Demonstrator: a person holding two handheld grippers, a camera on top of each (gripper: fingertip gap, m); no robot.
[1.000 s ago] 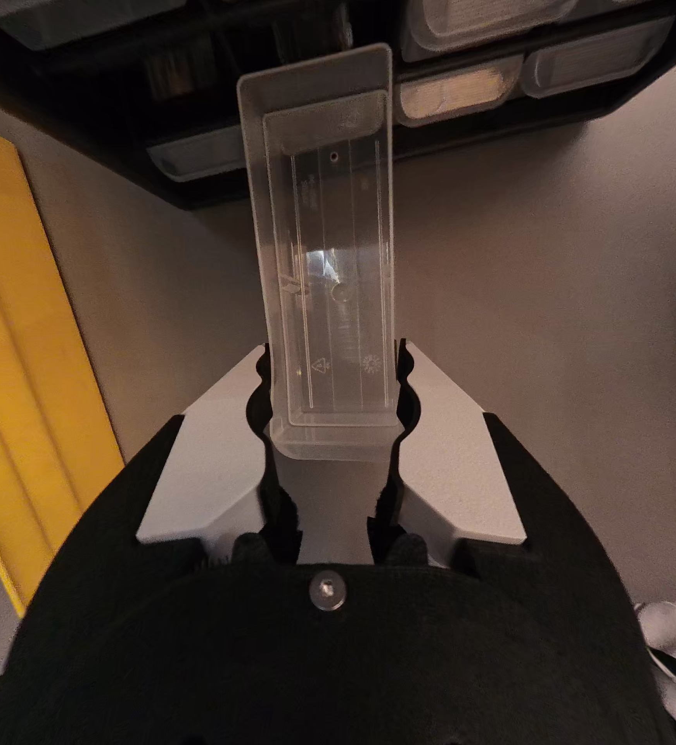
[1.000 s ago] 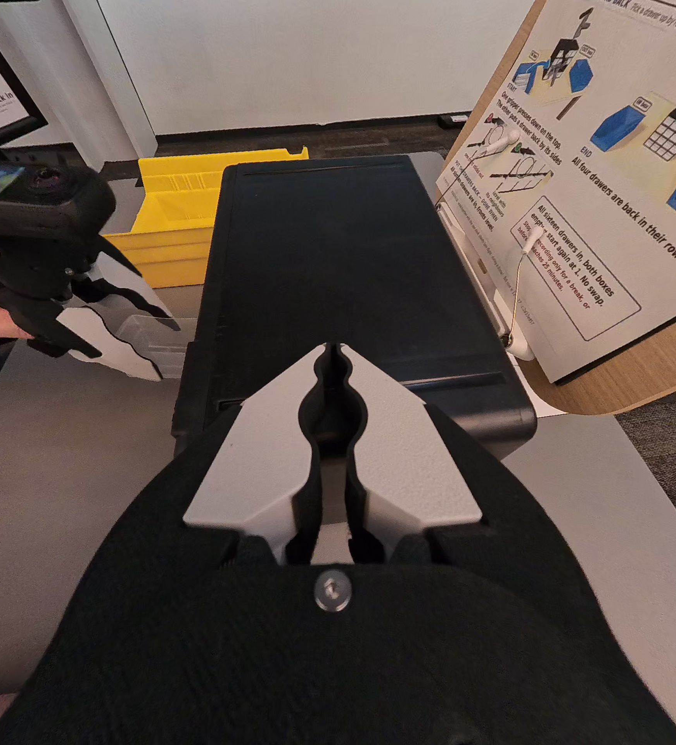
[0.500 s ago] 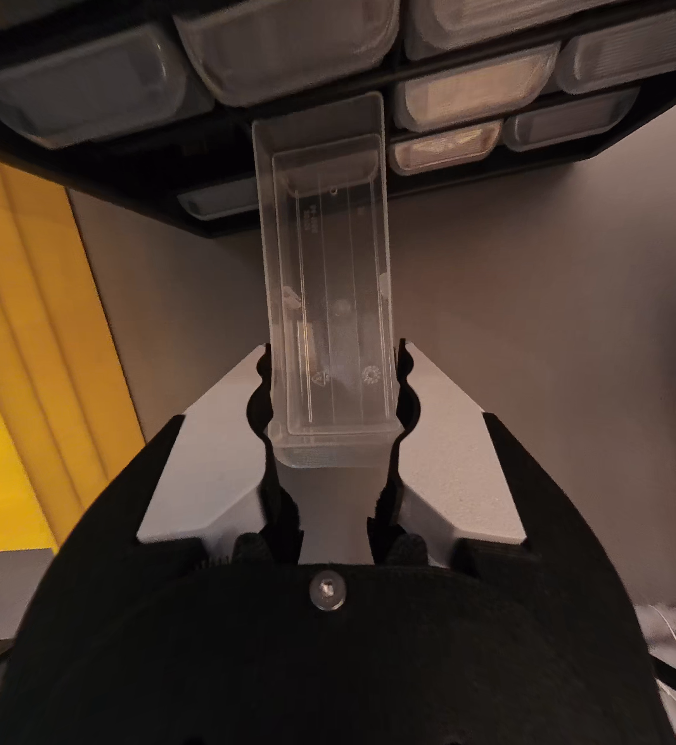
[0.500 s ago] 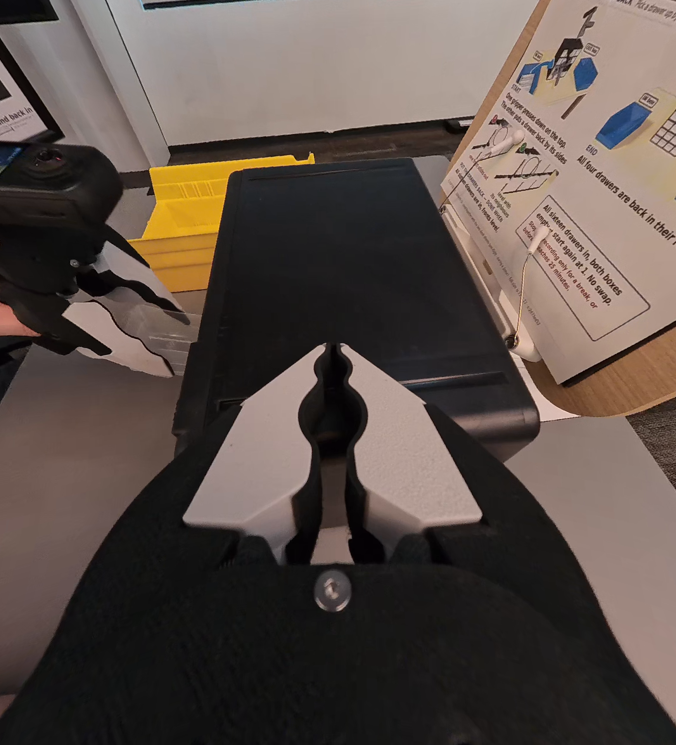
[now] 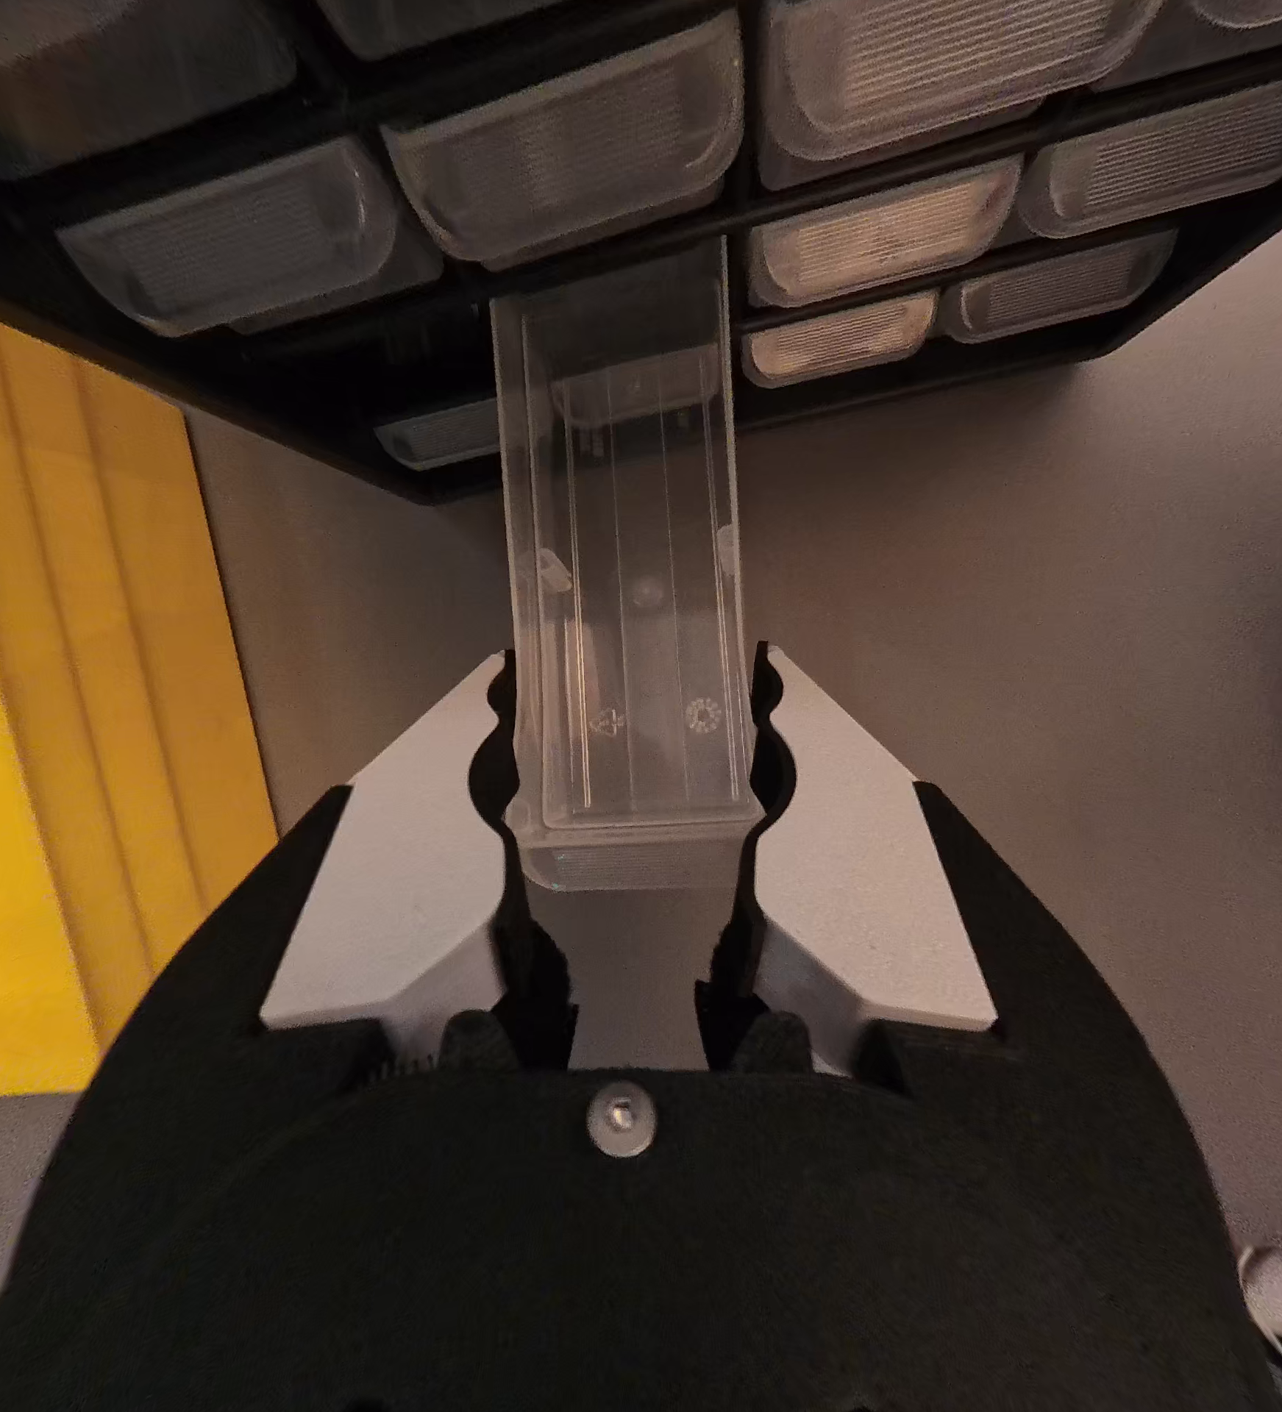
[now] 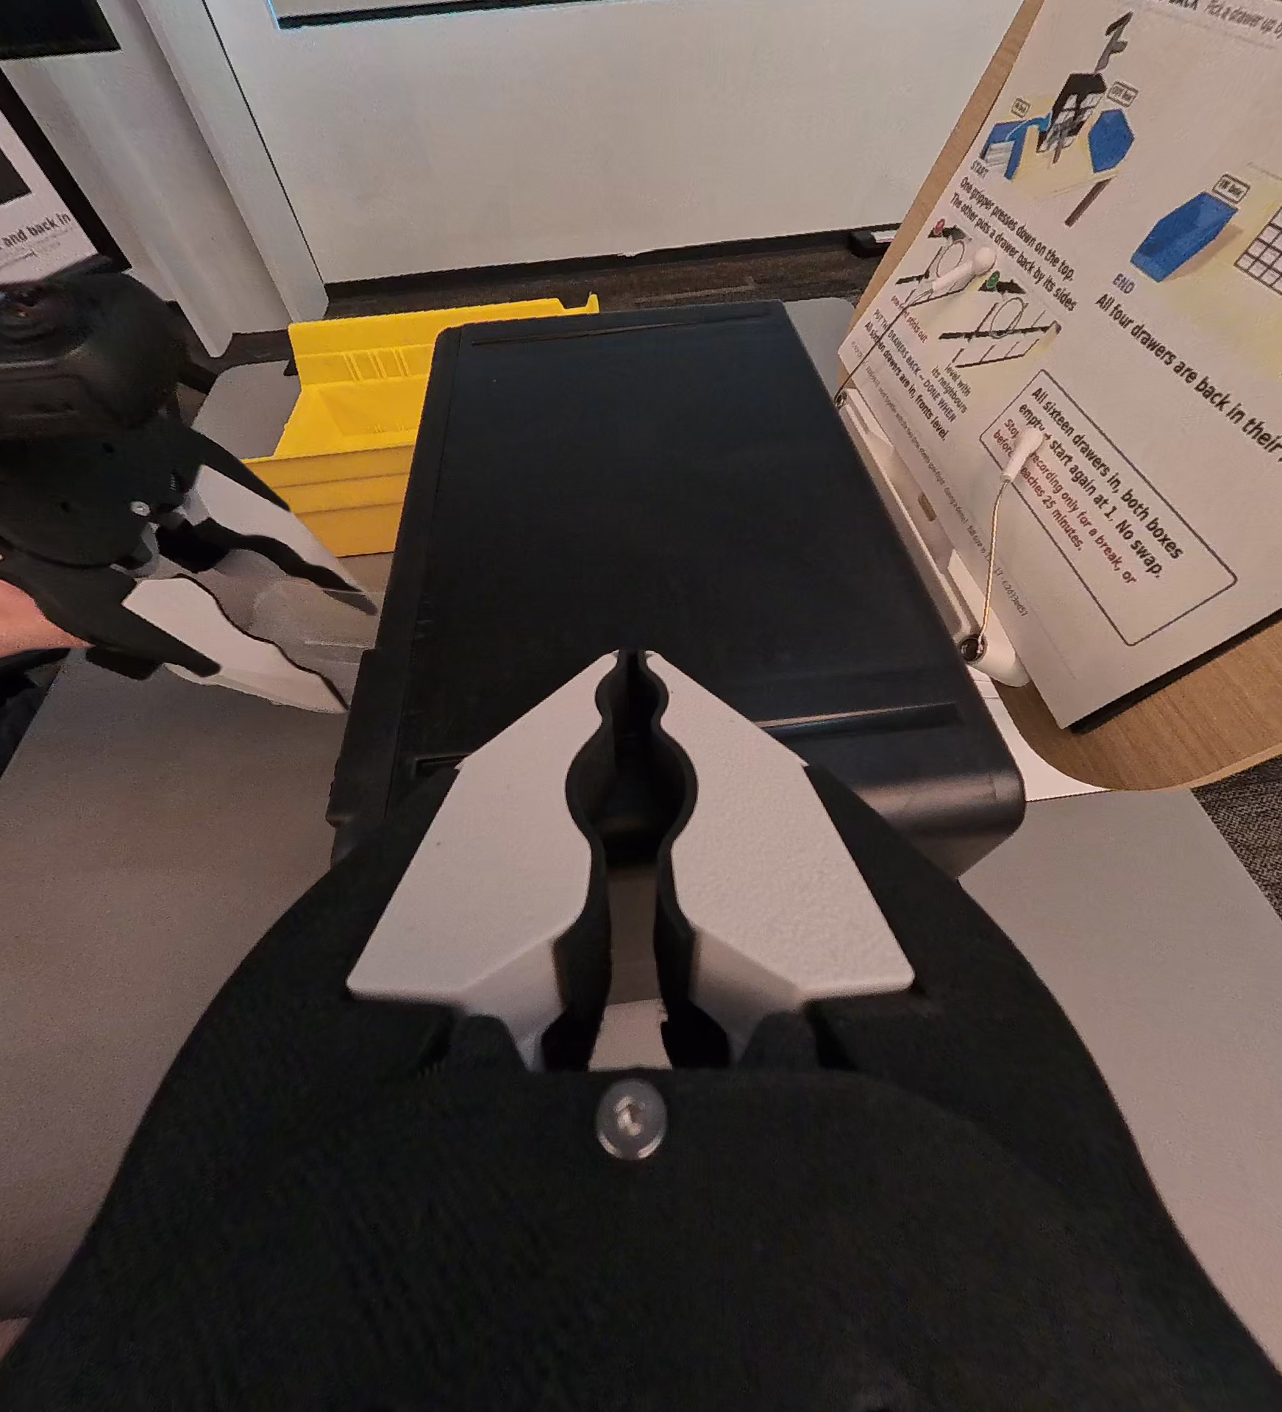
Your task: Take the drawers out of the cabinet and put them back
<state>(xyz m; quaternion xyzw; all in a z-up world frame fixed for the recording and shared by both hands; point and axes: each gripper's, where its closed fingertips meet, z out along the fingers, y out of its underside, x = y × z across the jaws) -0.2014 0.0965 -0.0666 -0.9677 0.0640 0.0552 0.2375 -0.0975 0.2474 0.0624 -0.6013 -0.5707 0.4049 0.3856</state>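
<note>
Clamping a clear plastic drawer (image 5: 626, 611) by its long side walls, left gripper (image 5: 628, 665), jaws parted only to the drawer's width, grey wedge fingers (image 5: 423, 840) lined with wavy black pads. Far end of the smooth, see-through, box-shaped drawer entering a slot in the black cabinet (image 5: 301, 382), among frosted, ribbed, round-cornered drawer fronts (image 5: 569, 168). Pinched almost together and gripping nothing, right gripper (image 6: 631, 655), tips at the cabinet's flat matte top (image 6: 660, 497). Beyond, on the grey table (image 6: 125, 879), a ridged yellow bin (image 6: 362, 428) and a slanted printed instruction board (image 6: 1157, 344).
</note>
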